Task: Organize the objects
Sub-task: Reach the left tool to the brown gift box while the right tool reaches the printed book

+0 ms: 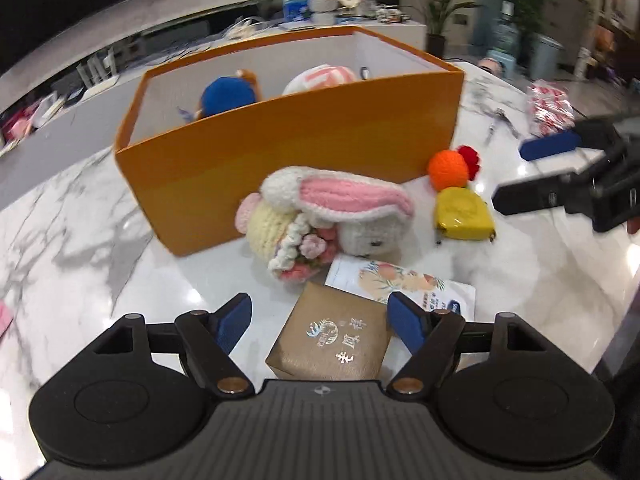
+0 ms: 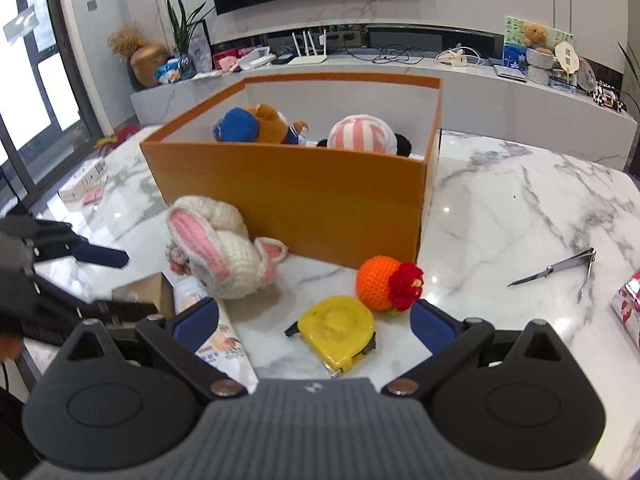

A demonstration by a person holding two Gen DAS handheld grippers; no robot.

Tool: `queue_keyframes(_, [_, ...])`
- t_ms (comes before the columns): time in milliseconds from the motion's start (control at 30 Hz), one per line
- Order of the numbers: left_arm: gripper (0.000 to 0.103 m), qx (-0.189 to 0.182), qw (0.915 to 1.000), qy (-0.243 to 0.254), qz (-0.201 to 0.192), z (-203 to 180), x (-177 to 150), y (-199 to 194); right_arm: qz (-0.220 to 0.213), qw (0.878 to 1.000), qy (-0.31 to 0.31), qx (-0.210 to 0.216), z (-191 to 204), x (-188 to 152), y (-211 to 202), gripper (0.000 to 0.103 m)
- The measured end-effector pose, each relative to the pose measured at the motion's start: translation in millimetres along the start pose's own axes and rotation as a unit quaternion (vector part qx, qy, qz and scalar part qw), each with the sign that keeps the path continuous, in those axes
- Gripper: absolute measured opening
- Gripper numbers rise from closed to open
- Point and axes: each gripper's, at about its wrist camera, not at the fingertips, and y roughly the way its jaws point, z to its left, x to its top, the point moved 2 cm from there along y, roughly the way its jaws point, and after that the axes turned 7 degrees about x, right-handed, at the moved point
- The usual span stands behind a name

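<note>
Left fingers: the blue pads [image 1: 234, 322] of the left gripper [image 1: 320, 320] are spread wide apart, nothing clamped between them.
Between the left fingers: a small brown cardboard gift box with silver lettering [image 1: 330, 338] is seen in the gap, nearer the right-hand pad, with no contact visible on either side.
Just beyond the box: a flat white printed packet [image 1: 404, 284] is partly covered by the box; a crocheted white-and-pink rabbit toy [image 1: 320, 216] is lying on its side against the front wall of the orange cardboard storage box [image 1: 280, 152].
Right fingers: the blue pads [image 2: 430, 324] of the right gripper [image 2: 316, 322] are likewise held wide apart and empty.
Between the right fingers: a yellow tape measure [image 2: 338, 330] is lying flat on the white marble table [image 2: 520, 208], roughly centred in the gap, untouched.
Just beyond it: an orange crocheted ball with a red flower [image 2: 380, 284] is resting near the storage box's corner.
Inside the storage box: a brown plush in a blue cap [image 2: 256, 124] and a pink-striped plush [image 2: 360, 136] are seen.
Further right: a metal nail clipper [image 2: 560, 270] is lying well apart.
</note>
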Motion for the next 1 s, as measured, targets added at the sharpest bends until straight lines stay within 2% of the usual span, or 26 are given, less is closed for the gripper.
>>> queue_keyframes(67, [0.089,-0.039,0.9992,-0.005,0.007,3,-1,3,-0.004,1.0,-0.002,0.009,3,0,-3,0.102])
queue_keyframes(133, [0.092,-0.073,0.9972,0.01,0.006,2,-2,4,-0.003,1.0,-0.005,0.013,7,0,-6,0.102])
queue_keyframes(367, [0.092,-0.081,0.9955,0.012,0.048,8,-6,31,-0.003,0.999,-0.018,0.03,13,-2,-12,0.102])
queue_keyframes(467, [0.085,-0.079,0.9946,0.016,0.065,8,-10,41,0.007,0.999,-0.02,0.044,15,-4,-11,0.102])
queue_keyframes(567, [0.079,-0.067,0.9955,-0.015,0.066,19,-9,43,0.024,0.997,-0.036,0.067,23,-9,-9,0.102])
queue_keyframes(600, [0.072,-0.058,0.9956,-0.029,0.068,23,-8,44,0.031,0.996,-0.047,0.075,27,-12,-7,0.102])
queue_keyframes(700, [0.072,-0.039,0.9949,-0.051,0.077,35,-9,44,0.044,0.989,-0.085,0.11,43,-19,-3,0.102])
queue_keyframes(833, [0.071,-0.012,0.9951,-0.052,0.083,40,-13,41,0.058,0.979,-0.132,0.145,67,-33,12,0.102])
queue_keyframes(1000, [0.071,0.018,0.9941,-0.05,0.094,43,-16,40,0.077,0.957,-0.21,0.187,96,-54,30,0.102])
